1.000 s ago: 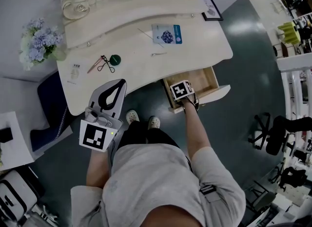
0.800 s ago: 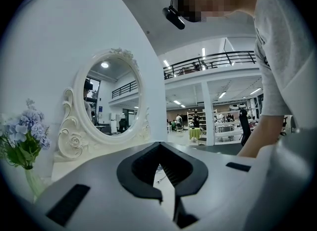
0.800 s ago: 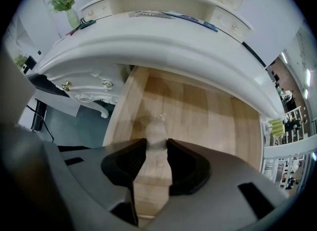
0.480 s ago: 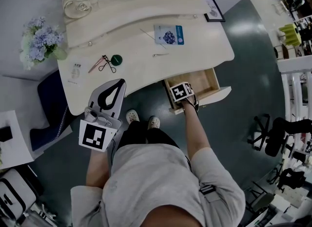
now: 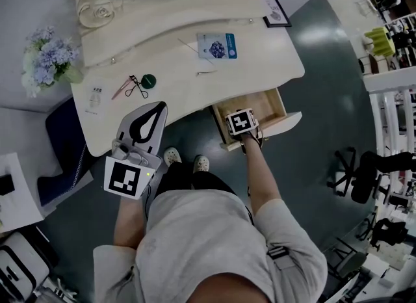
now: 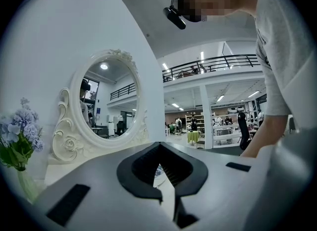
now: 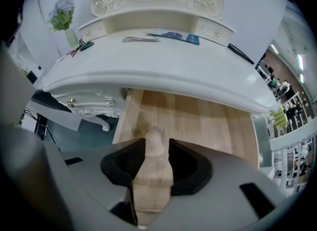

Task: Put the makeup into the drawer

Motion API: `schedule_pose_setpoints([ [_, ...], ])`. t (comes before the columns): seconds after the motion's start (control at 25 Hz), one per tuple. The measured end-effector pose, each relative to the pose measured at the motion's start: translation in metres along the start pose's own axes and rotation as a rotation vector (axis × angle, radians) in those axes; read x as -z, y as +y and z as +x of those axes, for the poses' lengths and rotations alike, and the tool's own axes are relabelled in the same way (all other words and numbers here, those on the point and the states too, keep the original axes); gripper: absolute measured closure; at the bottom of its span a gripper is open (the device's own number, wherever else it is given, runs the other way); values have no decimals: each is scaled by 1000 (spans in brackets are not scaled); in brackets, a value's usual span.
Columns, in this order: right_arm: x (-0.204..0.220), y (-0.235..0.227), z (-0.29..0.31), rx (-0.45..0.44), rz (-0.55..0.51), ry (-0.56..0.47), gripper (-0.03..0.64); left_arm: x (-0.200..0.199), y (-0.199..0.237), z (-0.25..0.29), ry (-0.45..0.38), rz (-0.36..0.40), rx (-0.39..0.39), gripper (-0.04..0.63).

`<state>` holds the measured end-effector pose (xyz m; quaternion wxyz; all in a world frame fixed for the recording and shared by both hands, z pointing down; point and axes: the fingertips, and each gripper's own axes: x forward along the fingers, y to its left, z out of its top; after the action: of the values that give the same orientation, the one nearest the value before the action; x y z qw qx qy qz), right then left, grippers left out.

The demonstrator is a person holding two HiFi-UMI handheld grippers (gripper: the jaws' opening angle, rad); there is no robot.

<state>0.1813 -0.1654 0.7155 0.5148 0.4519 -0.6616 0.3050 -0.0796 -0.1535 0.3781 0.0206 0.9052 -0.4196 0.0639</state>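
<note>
The wooden drawer (image 5: 278, 108) stands pulled out from the cream vanity (image 5: 188, 93). My right gripper (image 5: 242, 123) points steeply down into it. In the right gripper view a small clear bottle (image 7: 155, 137) stands on the drawer floor (image 7: 208, 126) between the jaws of the right gripper (image 7: 156, 150). The jaws are closing and the pads do not press on it. My left gripper (image 5: 159, 106) hangs level in front of the vanity's left part, shut and empty (image 6: 159, 148). More makeup lies on the top: a blue-white packet (image 5: 217, 45), a green compact (image 5: 148, 80), an eyelash curler (image 5: 134, 87).
An oval mirror (image 6: 106, 106) rises at the vanity's back. A vase of blue flowers (image 5: 47, 58) stands at the left end and a small framed picture (image 5: 276, 10) at the right end. A dark stool (image 5: 62, 145) sits left of the vanity. My feet (image 5: 185, 160) are under the table edge.
Both grippers stay where they were, the right one over the open drawer. Only the head view has slid slightly.
</note>
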Motion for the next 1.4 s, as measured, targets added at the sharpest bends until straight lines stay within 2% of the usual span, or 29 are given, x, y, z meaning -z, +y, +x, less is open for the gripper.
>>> schedule_pose_setpoints([
  [0.16, -3, -7, -10, 24, 11, -53, 562, -4, -5, 3, -10, 4, 10, 583],
  [0.24, -5, -10, -19, 36, 11, -78, 587, -5, -8, 4, -15, 7, 15, 583],
  [0.56, -9, -10, -42, 9, 51, -188, 597, -11, -21, 7, -27, 12, 28, 583],
  [0.8, -15, -6, -59, -42, 119, -301, 597, -16, -30, 9, -36, 19, 31, 583],
  [1.04, -26, -2, -84, -69, 161, -444, 596, -21, -36, 11, -44, 23, 26, 583],
  [1.24, -46, 3, -117, -76, 146, -595, 596, -23, -39, 12, -50, 23, 19, 583],
  [1.4, -66, 13, -151, -116, 126, -730, 596, -26, -42, 11, -58, 25, 10, 583],
])
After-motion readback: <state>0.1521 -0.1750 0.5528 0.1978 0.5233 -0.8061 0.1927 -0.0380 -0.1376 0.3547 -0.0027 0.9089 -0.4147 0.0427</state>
